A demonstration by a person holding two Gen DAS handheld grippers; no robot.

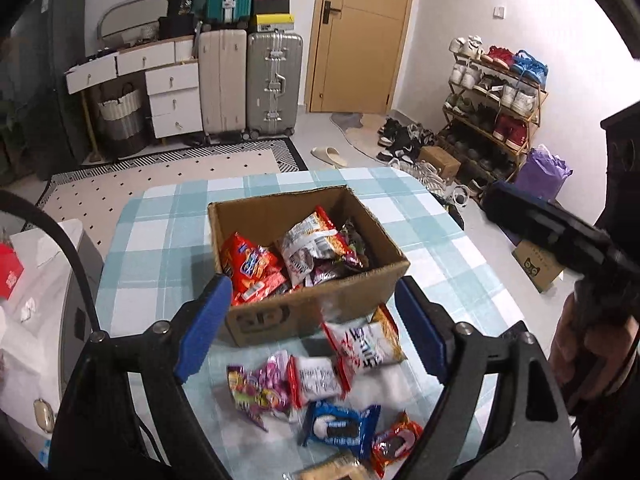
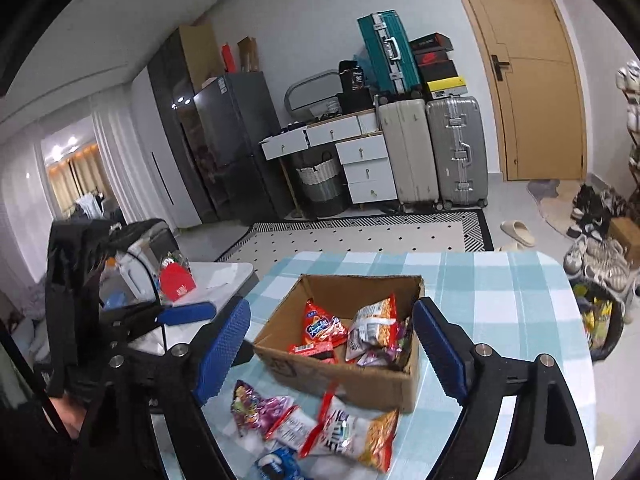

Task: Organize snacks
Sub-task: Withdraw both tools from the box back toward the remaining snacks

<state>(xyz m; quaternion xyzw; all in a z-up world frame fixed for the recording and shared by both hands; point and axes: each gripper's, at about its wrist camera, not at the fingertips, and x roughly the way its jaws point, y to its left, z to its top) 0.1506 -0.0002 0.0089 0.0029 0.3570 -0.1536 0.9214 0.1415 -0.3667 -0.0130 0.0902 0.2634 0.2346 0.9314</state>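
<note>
**Loose packets wait beside a half-filled box**

On the checked tabletop (image 1: 168,248), a cardboard box (image 1: 320,304) stands open with several snack packets already inside, among them a red packet (image 1: 250,266) and a white-and-orange one (image 1: 308,246). More packets lie loose on the cloth in front of the box: a white-and-orange packet (image 1: 366,346), a purple packet (image 1: 258,390), a white packet with red ends (image 1: 318,376), a blue biscuit packet (image 1: 340,426) and a small red one (image 1: 396,442). The left gripper (image 1: 314,328) hangs above them with its jaws spread and nothing between them; the right gripper (image 2: 332,352) is likewise wide apart and empty, facing the box.

Risks, as I judge them: the glossy wrappers are slippery and puffed, so a pinch at a corner could let one slide out, and a hard squeeze could crush the biscuits. Overlapping packets may come up two at a time. With both grippers working close together, they could knock each other or nudge the light box.

Printing on the wrappers is too blurred to read; the blue packet resembles a sandwich-biscuit wrapper, though no name is legible.
</note>
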